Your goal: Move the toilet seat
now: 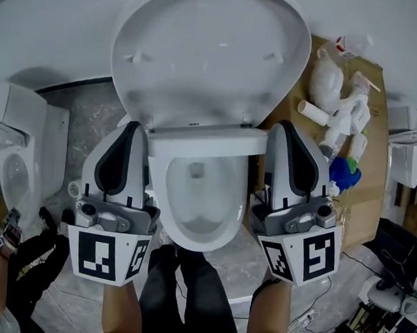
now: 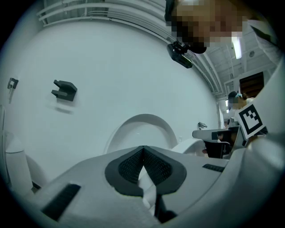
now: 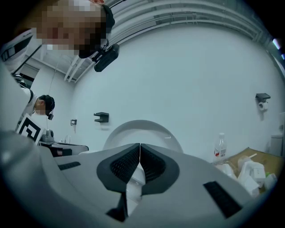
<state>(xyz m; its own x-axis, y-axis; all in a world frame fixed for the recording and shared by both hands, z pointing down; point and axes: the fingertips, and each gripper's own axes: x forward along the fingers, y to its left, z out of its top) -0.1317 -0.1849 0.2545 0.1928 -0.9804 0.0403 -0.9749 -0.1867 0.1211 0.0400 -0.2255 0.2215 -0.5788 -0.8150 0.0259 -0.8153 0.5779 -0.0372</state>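
Head view: one toilet (image 1: 160,194) sits at centre; its one toilet seat (image 1: 285,57) stands raised at 12 o'clock of the bowl, underside showing; two grippers flank the bowl, the left gripper (image 1: 133,125) at 9 o'clock and the right gripper (image 1: 285,125) at 3 o'clock; both have their jaws fully together, tips meeting, clamping nothing; a second toilet (image 1: 21,169) stands at far 9 o'clock; one clear bottle (image 1: 351,45) lies at 1 o'clock.
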